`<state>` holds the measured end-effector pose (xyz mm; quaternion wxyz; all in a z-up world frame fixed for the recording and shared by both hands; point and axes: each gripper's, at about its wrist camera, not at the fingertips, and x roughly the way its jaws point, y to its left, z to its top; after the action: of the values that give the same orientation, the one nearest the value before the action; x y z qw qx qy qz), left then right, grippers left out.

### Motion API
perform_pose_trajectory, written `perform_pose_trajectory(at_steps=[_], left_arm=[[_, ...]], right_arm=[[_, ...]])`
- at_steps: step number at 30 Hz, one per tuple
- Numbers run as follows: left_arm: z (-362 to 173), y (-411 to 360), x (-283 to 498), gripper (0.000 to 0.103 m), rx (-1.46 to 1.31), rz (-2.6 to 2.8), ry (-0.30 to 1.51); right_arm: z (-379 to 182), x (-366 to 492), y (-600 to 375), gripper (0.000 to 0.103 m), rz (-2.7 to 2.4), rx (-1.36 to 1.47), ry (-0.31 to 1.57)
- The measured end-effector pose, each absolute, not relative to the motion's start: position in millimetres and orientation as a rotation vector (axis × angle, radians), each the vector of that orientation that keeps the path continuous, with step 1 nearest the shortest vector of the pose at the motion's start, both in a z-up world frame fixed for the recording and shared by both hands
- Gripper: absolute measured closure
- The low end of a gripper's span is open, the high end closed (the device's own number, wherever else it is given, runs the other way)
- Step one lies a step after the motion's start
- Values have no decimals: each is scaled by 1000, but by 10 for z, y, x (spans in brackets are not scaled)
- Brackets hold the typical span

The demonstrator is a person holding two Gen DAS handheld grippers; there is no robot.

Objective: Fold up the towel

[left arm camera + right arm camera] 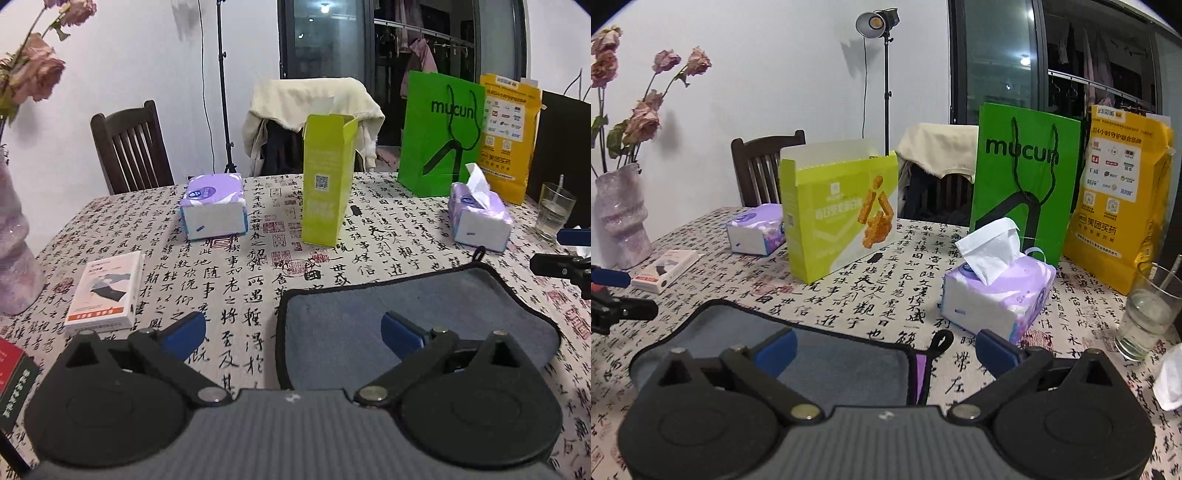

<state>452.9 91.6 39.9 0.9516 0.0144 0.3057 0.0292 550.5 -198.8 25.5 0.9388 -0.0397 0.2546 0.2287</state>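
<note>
A grey-blue towel (369,314) with black edging lies flat on the calligraphy-print tablecloth, folded, with a hanging loop at its far right corner. My left gripper (293,326) is open and empty, hovering over the towel's near left edge; its right finger is above the towel, its left finger above the cloth. The towel also shows in the right wrist view (831,354), with a purple underside at its right edge. My right gripper (884,347) is open and empty above the towel's right edge, near the loop (940,341).
On the table (258,258) stand a lime box (327,177), a green bag (439,136), a yellow bag (508,136), two tissue packs (214,206) (997,288), a glass (1145,314), a small white box (105,291) and a pink vase (622,218). Chairs stand behind.
</note>
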Motion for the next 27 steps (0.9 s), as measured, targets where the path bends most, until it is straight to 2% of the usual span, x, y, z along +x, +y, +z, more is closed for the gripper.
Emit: perform_pose_trajectory(at_steps=[27], left_arm=[[698, 728, 3162, 0, -4, 49, 540]], right_arm=[[612, 4171, -2176, 0, 486, -52, 474]])
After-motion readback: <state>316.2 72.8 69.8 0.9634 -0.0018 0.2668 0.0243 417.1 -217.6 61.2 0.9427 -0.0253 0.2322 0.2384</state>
